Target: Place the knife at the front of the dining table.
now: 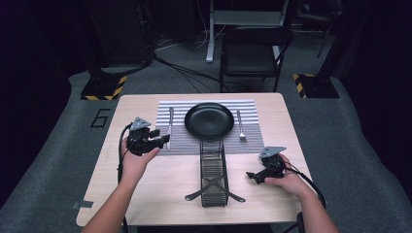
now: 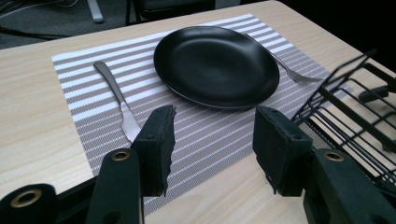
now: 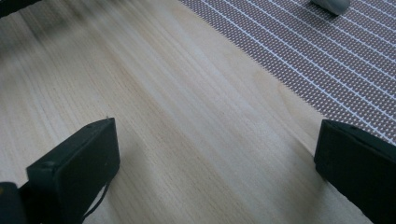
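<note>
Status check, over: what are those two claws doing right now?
Left gripper open beside knife, nothing held. Right gripper open over bare table. Wire rack between them.

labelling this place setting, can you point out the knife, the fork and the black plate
knife (image 2: 119, 95), left gripper view, on the neck where handle meets blade
fork (image 1: 240, 127), high view, on the middle of its handle
black plate (image 2: 215, 65), left gripper view, on the bare centre of its dish

Silver knife (image 2: 115, 95) lying flat on the striped placemat (image 2: 205, 140), left of the black plate (image 2: 215, 65), handle pointing away, untouched
</note>
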The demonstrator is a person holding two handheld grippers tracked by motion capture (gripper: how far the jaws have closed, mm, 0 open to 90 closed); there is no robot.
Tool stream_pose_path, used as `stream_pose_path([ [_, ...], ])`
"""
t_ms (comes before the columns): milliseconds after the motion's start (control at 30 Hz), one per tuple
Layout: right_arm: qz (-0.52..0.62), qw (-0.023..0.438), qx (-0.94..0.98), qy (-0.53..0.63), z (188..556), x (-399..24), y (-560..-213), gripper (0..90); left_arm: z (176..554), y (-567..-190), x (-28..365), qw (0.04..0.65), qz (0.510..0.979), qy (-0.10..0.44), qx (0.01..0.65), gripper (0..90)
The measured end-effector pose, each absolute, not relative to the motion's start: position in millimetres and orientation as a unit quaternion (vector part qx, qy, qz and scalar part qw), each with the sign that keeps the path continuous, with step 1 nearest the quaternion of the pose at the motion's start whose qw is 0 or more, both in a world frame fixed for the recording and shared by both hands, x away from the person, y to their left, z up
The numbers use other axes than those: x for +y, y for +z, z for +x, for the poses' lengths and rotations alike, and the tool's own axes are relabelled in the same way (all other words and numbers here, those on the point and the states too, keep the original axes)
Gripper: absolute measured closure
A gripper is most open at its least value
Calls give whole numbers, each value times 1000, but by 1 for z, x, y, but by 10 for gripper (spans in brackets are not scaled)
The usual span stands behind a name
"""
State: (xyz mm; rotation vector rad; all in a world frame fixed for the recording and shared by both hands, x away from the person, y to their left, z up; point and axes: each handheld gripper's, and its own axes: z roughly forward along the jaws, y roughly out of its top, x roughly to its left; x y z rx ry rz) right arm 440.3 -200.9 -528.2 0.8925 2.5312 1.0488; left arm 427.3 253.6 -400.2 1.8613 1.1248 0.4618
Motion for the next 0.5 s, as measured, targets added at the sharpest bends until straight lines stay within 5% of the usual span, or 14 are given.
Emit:
stream_pose_path([
  [500, 308, 130, 871, 361, 440, -201, -528, 0, 411, -440, 258, 415, 770, 168, 454, 473],
])
